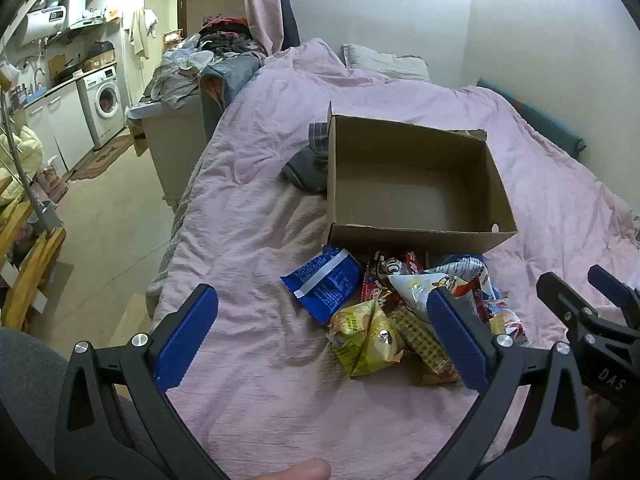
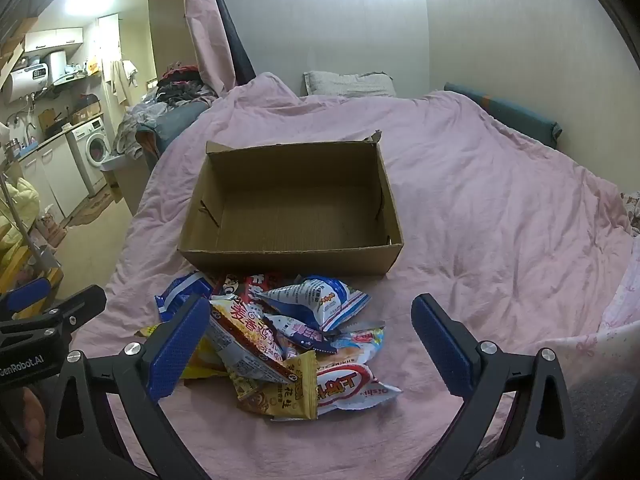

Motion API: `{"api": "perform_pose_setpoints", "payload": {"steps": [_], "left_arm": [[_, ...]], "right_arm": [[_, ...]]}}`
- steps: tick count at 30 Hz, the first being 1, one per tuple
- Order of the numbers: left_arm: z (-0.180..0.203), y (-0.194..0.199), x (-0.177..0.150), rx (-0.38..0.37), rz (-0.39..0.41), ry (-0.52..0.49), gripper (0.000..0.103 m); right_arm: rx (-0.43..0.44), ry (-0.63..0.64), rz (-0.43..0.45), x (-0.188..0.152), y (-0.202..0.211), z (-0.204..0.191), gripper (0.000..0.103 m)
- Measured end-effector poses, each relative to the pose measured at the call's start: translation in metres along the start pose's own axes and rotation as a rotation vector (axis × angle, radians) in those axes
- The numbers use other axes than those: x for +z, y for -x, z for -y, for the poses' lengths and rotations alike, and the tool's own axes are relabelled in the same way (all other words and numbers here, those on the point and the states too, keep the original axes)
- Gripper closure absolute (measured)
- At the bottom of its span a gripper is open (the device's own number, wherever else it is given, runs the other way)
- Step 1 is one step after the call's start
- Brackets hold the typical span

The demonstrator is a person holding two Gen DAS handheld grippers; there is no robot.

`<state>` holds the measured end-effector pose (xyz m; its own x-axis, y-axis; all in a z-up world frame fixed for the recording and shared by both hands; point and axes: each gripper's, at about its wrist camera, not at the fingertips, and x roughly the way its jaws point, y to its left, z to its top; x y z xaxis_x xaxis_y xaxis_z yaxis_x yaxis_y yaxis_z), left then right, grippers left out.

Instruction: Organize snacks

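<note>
Hovering over a pink bedspread (image 2: pixel 480 200), both tools angled downward, nothing lifted yet. Left gripper (image 1: pixel 320 336) standing spread to its widest, holding nothing, only bare quilt between the blue pads (image 1: pixel 188 336). Right gripper (image 2: pixel 316 344) likewise gaping fully, gripping nothing, framing the snack pile (image 2: pixel 288 340) from above without pressing on any packet.

Lying in a loose heap just in front of the cardboard box (image 2: pixel 288 258): a blue packet (image 1: pixel 322 288) at the left edge of the heap, a yellow packet (image 1: pixel 366 336) nearest the left tool, a white-and-red shrimp-chip bag (image 2: pixel 348 392) at the near edge, a blue-and-white pouch (image 2: pixel 324 300) closest to the box wall. Overlapping so heavily that telling exactly how many are there is probably not possible from these views.

Sitting open and empty, the box waiting just behind the heap, its near wall almost touching the farthest packets.

Judging by all this, starting the very first pick. Next calling for lowering one tool onto an outlying packet, likely the blue one or the shrimp-chip bag, closing on a single crinkly edge rather than two, then carrying it over the near wall.
</note>
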<state>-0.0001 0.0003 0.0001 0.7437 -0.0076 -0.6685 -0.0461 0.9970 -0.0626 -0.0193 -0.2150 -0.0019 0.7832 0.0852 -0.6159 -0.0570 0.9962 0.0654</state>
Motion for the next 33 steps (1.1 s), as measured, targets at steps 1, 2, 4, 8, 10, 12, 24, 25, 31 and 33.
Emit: {"api": "perform_pose_setpoints", "payload": {"steps": [1,2,4,8,10,12,24,25,31,33], "left_arm": [[0.0001,-0.0001,0.0000,0.001,-0.003,-0.002,0.000],[0.0001,-0.0002,0.0001,-0.002,-0.003,-0.001,0.000],[-0.0001,-0.0006,0.0003,-0.006,-0.005,-0.001,0.000],[0.0000,-0.0002,0.0005,0.003,0.000,-0.003,0.000],[0.0000,-0.0007,0.0001,0.002,-0.002,-0.002,0.000],[-0.0004,-0.0016,0.0001,0.001,-0.005,-0.002,0.000],[0.0003,-0.0004,-0.0001,0.004,0.000,-0.003,0.000],[0.0004,-0.0004,-0.0001,0.004,-0.001,-0.003,0.000],[0.0005,-0.0005,0.0000,0.006,-0.001,-0.004,0.000],[0.0006,-0.0008,0.0000,0.005,-0.002,-0.005,0.000]], "right_arm": [[0.004,-0.005,0.009,-0.0001,0.0006,0.0004,0.000],[0.005,-0.005,0.008,-0.0002,0.0005,0.0006,0.000],[0.002,-0.003,0.011,-0.0002,0.0006,0.0004,0.000],[0.002,-0.003,0.010,-0.0002,0.0008,0.0005,0.000],[0.002,-0.003,0.009,-0.0002,0.0005,0.0006,0.000],[0.002,-0.003,0.009,-0.0001,0.0005,0.0006,0.000],[0.001,-0.004,0.009,0.0002,0.0003,0.0011,0.000],[0.001,-0.003,0.009,0.0003,0.0002,0.0012,0.000],[0.001,-0.002,0.008,0.0003,-0.0003,0.0013,0.000],[0.001,-0.003,0.008,0.0002,-0.0004,0.0013,0.000]]}}
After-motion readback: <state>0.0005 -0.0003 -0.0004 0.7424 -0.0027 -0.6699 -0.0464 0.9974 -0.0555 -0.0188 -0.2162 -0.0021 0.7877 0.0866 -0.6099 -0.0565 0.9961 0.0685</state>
